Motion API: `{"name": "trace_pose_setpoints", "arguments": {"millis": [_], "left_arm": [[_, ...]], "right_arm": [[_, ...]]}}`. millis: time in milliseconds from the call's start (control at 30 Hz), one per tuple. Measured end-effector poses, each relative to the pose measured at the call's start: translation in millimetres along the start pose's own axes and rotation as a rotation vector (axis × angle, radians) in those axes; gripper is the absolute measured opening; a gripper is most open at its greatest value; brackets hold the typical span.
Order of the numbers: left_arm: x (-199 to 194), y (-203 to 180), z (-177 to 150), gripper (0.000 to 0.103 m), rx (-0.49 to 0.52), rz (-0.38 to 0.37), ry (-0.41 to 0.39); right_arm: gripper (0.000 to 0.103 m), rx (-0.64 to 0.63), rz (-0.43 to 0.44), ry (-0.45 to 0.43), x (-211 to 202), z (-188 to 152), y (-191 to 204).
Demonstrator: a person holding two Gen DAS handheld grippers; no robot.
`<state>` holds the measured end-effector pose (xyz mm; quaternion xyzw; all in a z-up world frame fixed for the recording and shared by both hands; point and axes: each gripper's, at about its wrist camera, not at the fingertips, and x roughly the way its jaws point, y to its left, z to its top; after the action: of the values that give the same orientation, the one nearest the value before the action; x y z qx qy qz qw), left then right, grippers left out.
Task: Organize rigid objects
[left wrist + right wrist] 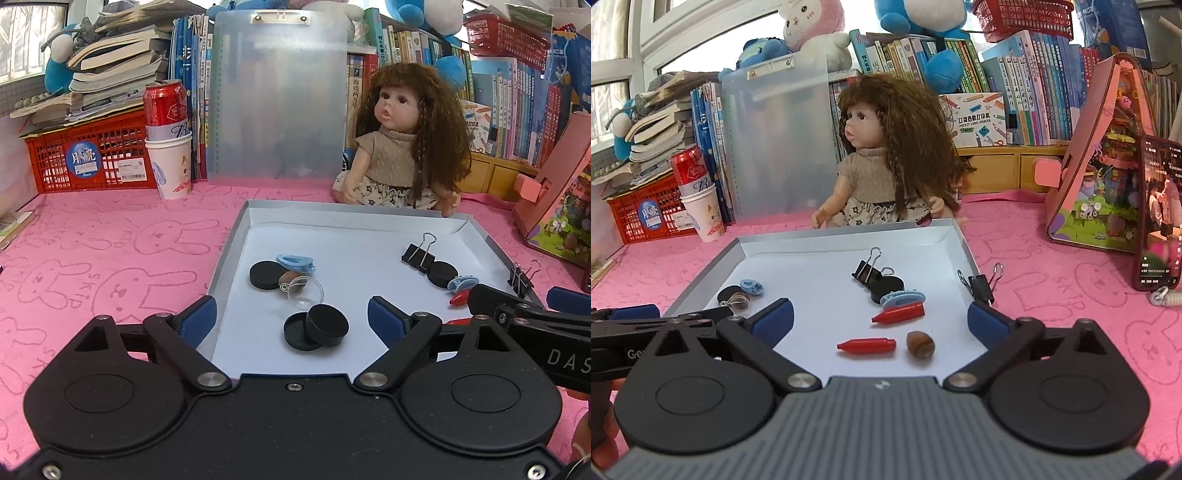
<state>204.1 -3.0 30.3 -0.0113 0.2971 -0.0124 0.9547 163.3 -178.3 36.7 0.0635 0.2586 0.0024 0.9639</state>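
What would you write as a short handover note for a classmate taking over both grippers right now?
Left gripper: open, empty, above the tray's near left part.
Right gripper: open, empty, above its near right part.
In tray: black discs, one leaning on an open lid; two red pieces; two blue clips; nuts; one binder clip.
Outside it: a second binder clip, at the tray's right wall.
Left: grouping by kind; nothing looks sorted yet.
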Motion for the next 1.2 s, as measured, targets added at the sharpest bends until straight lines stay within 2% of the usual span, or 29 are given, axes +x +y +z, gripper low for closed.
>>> {"name": "trace_pose_setpoints", "arguments": {"millis": [800,1200], "left_arm": [[-42,0,-24,0.089,0.031,-0.031,-0.015],[-51,3,-41,0.089,0.029,-0.028,0.003]], "right_arm": [[0.103,-0.012,0.016,-0.001,-40,-17,-1],[0.103,-0.019,0.019,0.014,-50,-31,1]]}}
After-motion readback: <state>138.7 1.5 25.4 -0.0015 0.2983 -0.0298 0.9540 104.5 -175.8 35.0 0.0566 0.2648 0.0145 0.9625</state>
